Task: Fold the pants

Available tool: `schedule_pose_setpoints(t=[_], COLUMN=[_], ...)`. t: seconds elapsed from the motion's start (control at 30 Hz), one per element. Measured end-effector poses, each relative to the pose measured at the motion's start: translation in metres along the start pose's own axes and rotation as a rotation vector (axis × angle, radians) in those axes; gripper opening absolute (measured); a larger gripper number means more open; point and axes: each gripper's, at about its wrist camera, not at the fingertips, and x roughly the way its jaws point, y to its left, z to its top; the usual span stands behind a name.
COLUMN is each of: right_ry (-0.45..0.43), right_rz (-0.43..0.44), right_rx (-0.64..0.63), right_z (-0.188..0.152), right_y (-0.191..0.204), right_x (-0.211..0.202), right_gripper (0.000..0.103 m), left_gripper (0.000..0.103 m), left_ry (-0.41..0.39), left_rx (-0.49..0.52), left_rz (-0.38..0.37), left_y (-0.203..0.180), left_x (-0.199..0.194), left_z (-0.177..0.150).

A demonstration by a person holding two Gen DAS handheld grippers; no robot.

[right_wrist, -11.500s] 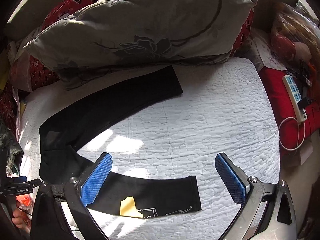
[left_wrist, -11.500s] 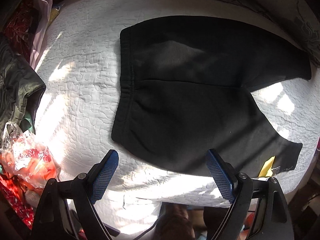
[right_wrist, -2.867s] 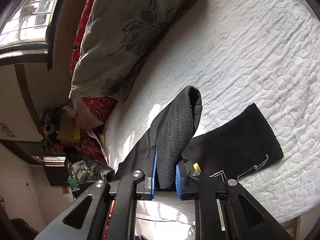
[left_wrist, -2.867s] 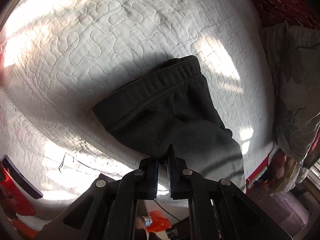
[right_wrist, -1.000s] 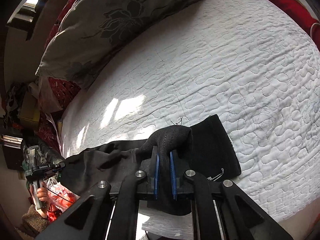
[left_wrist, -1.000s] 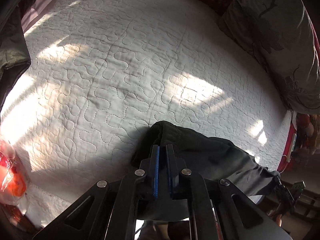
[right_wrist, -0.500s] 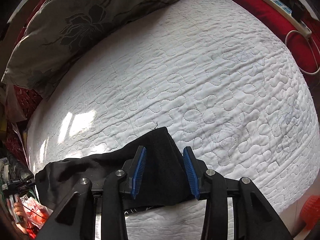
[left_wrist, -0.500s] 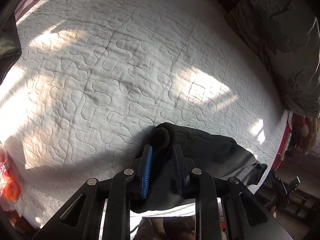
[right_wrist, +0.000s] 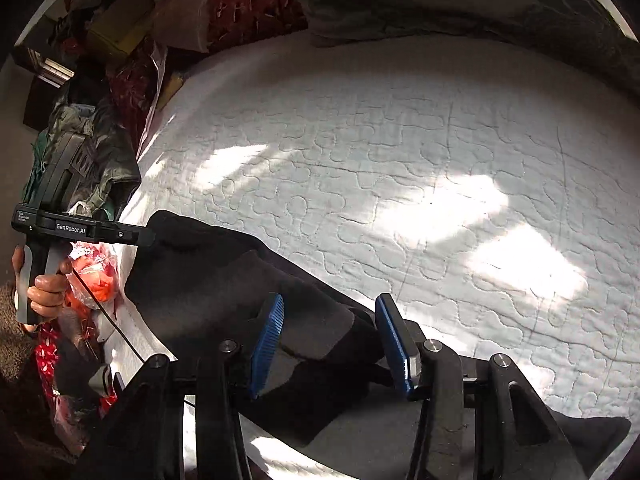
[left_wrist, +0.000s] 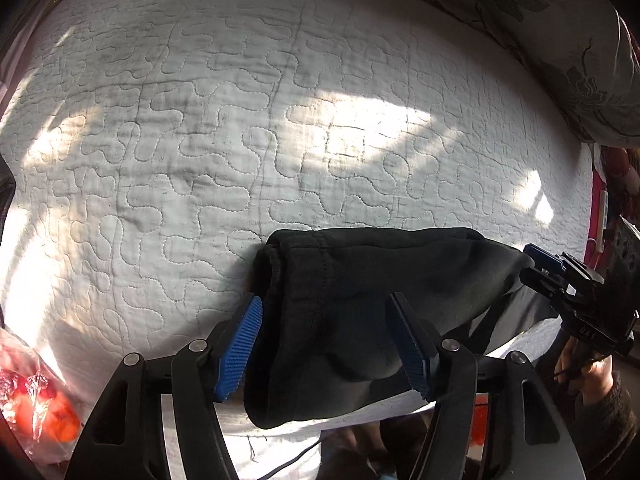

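Down at the bottom of the left wrist view, the left gripper (left_wrist: 326, 344) stands with its two fingers spread apart, each faced with a ribbed blue pad (left_wrist: 240, 346) on a black plastic arm, and nothing is pinched between them. Between and under the pads lies the waistband end of the black pants (left_wrist: 352, 312), a thick, matte, fleece-like cloth folded over itself, with a stitched seam running down near its rounded left edge. The bundle stretches toward the right edge of the frame, where the other gripper's blue tip sits at the far end of the cloth; whether it touches there I cannot tell.

Likewise, in the right wrist view the right gripper (right_wrist: 330, 346) has its blue ribbed fingers parted, gripping nothing, with the layered leg ends of the pants (right_wrist: 240, 292) lying flat between them in the lower centre. The dark fabric runs up and left as a long band toward the left gripper (right_wrist: 146, 237) at the left edge, held in the person's hand (right_wrist: 46, 292).

Around the pants spreads a white quilted bedspread (left_wrist: 240, 128) stitched in meandering loops, patched with sunlight. A grey floral pillow (left_wrist: 560, 40) fills the upper right of the left view, and crinkled red-orange plastic wrapping (left_wrist: 36, 404) lies in its lower left corner.
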Motion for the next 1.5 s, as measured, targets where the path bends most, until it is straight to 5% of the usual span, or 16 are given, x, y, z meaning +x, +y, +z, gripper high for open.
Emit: schedule_pose_setpoints(t=[0.07, 0.2, 0.3, 0.47, 0.57, 0.63, 0.8, 0.93, 1.07, 1.17, 1.3, 1.4, 1.5], right_ry=[0.055, 0.137, 0.09, 0.134, 0.167, 0.159, 0.111, -0.012, 0.082, 0.06, -0.044, -0.049, 0.025], right_rz=[0.113, 0.146, 0.164, 0.336, 0.249, 0.182, 0.07, 0.061, 0.037, 0.012, 0.128, 0.171, 0.145], right_rx=[-0.048, -0.099, 0.002, 0.21, 0.032, -0.027, -0.099, -0.121, -0.021, -0.007, 0.131, 0.19, 0.119], right_z=[-0.006, -0.025, -0.012, -0.001, -0.006, -0.01, -0.001, 0.013, 0.021, 0.018, 0.019, 0.031, 0.036], right_y=[0.014, 0.021, 0.0, -0.021, 0.016, 0.027, 0.033, 0.04, 0.017, 0.014, -0.009, -0.02, -0.004], right_x=[0.007, 0.005, -0.001, 0.026, 0.035, 0.038, 0.026, -0.01, 0.027, 0.029, -0.001, 0.002, 0.018], right_gripper=[0.05, 0.05, 0.05, 0.05, 0.046, 0.03, 0.015, 0.014, 0.021, 0.025, 0.059, 0.059, 0.048], left_gripper=[0.065, 0.069, 0.069, 0.067, 0.045, 0.026, 0.013, 0.013, 0.014, 0.018, 0.035, 0.038, 0.038], left_ry=[-0.004, 0.014, 0.041, 0.021, -0.017, -0.028, -0.085, -0.218, -0.108, -0.113, -0.114, -0.09, -0.096], left_rx=[0.03, 0.076, 0.086, 0.106, 0.131, 0.131, 0.086, 0.118, 0.034, -0.003, -0.036, -0.058, -0.029], left_rz=[0.004, 0.027, 0.033, 0.039, 0.109, 0.169, 0.144, 0.179, 0.236, 0.184, 0.129, 0.115, 0.088], left_y=[-0.004, -0.006, -0.008, -0.013, -0.014, -0.014, -0.019, -0.025, -0.015, -0.008, 0.004, 0.008, 0.003], left_x=[0.0, 0.004, 0.013, 0.013, 0.009, 0.013, -0.004, -0.033, 0.007, 0.002, -0.006, -0.004, -0.007], left_z=[-0.002, -0.006, -0.007, -0.009, -0.015, -0.017, -0.022, -0.03, -0.012, -0.011, -0.014, -0.013, -0.012])
